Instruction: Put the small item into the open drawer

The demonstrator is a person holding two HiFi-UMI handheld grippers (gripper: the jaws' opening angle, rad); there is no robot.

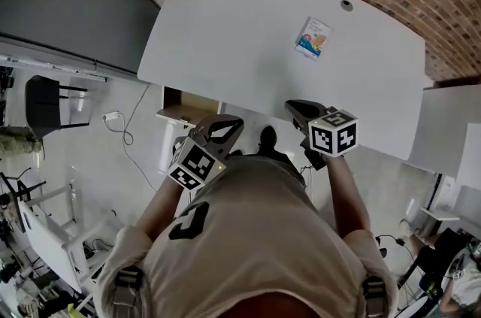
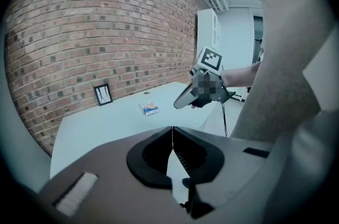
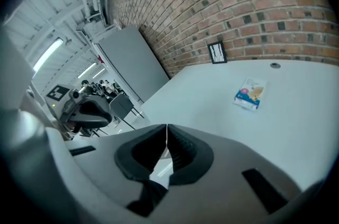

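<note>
Left gripper: jaws closed together, empty | Right gripper: jaws closed together, empty | Small white-and-blue printed packet: flat on white tabletop, well apart; 12 o'clock of right fingertips, 1 o'clock of left

Shot from a camera on the person's head, facing steeply down over the shoulders, the white table spreads ahead of the left gripper and the right gripper, both near its front edge. Each gripper's wide-angle camera sits close behind its own jaws and looks along them, low across the tabletop toward the brick wall. Each also catches the other gripper off to its inner side. All three views share the tabletop, the small packet lying beyond both jaw tips, and the picture frame at the wall.
</note>
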